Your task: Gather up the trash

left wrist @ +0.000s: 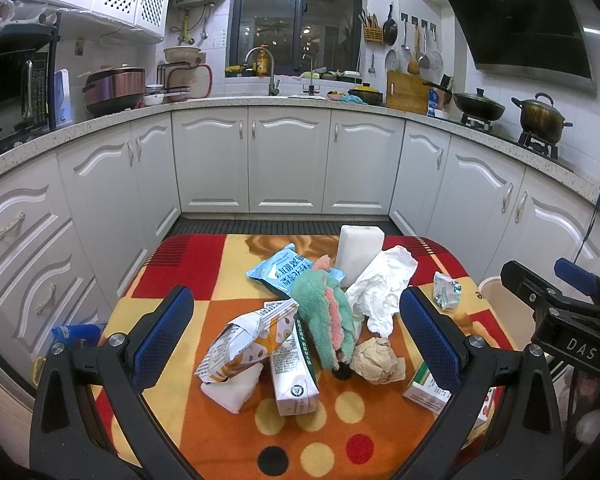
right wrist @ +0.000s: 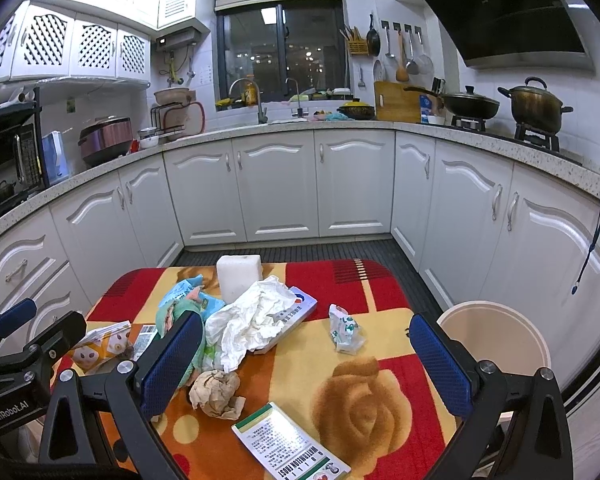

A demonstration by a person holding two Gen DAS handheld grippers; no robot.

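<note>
Trash lies on a small table with a patterned cloth (left wrist: 352, 432) (right wrist: 380, 288). Between the wide-apart fingers of my left gripper (left wrist: 296, 334) are a torn snack bag (left wrist: 244, 342), a milk carton (left wrist: 294, 376), a green plush cloth (left wrist: 326, 316), a brown paper ball (left wrist: 376, 360) (right wrist: 216, 394) and crumpled white tissue (left wrist: 384, 284) (right wrist: 256, 316). My right gripper (right wrist: 306, 362) is open and holds nothing. Between its fingers lie a small crumpled wrapper (right wrist: 346, 328) (left wrist: 446, 290) and a flat medicine box (right wrist: 292, 442). A cream bin (right wrist: 496, 340) stands right of the table.
A white foam block (left wrist: 360, 254) (right wrist: 240, 280) and a blue packet (left wrist: 282, 270) sit at the table's far side. White kitchen cabinets (left wrist: 288, 160) ring the table, with dark floor (right wrist: 320, 250) between. Pots (right wrist: 536, 106) sit on the stove at right.
</note>
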